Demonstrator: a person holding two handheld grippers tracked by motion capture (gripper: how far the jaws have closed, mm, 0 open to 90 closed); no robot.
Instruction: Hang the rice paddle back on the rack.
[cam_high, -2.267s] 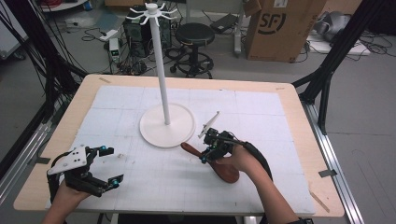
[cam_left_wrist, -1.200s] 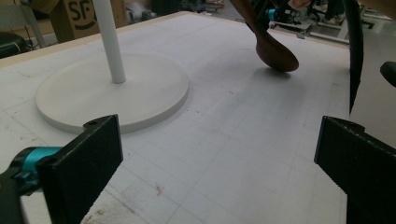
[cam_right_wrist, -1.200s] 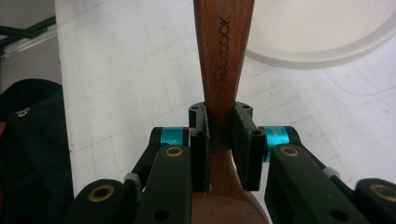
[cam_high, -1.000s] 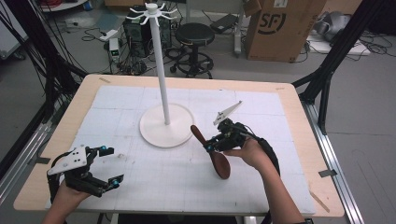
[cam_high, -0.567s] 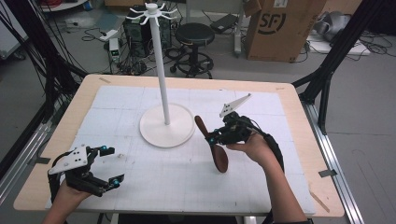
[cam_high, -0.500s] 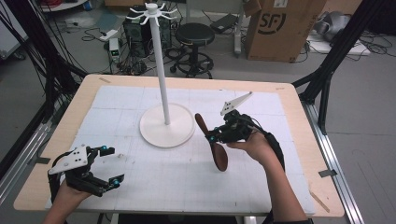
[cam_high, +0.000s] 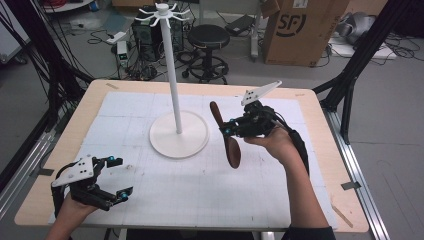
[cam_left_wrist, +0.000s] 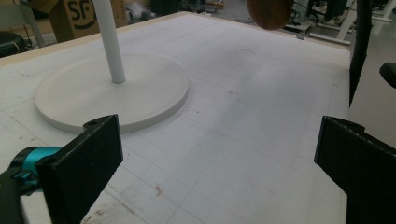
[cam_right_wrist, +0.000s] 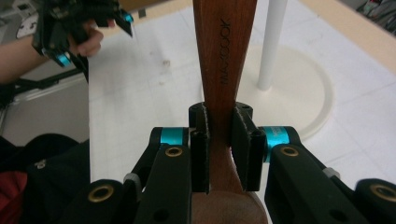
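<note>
**A:** Start with the biggest thing — what was there?

**B:** The table (cam_high: 320, 150), pale wood at the rim under a white gridded mat. On it stood the white rack (cam_high: 172, 95): a broad round base, a thin upright pole, and a ring of hooks at the top.

**A:** And the wooden piece?

**B:** That was the wooden spoon (cam_high: 226, 135), up in the air off the mat, just to the right of the rack's base. Dark reddish-brown wood, smooth, with a long flat handle and an oval bowl. In the high view the bowl hung low and the handle's tip pointed up and away. In the right gripper view the handle (cam_right_wrist: 225, 56) ran straight up the frame with lettering stamped along it.

**A:** Who had it?

**B:** The right gripper (cam_high: 235, 129), jaws clamped tight on the handle's neck just above the bowl, pads pressing both flat sides.

**A:** And the other claw?

**B:** The left gripper (cam_high: 119, 177) sat low at the table's near left corner, well apart from the spoon, jaws spread wide with nothing between them. In its own view the spoon's bowl (cam_left_wrist: 270, 11) hung at the top edge.
</note>
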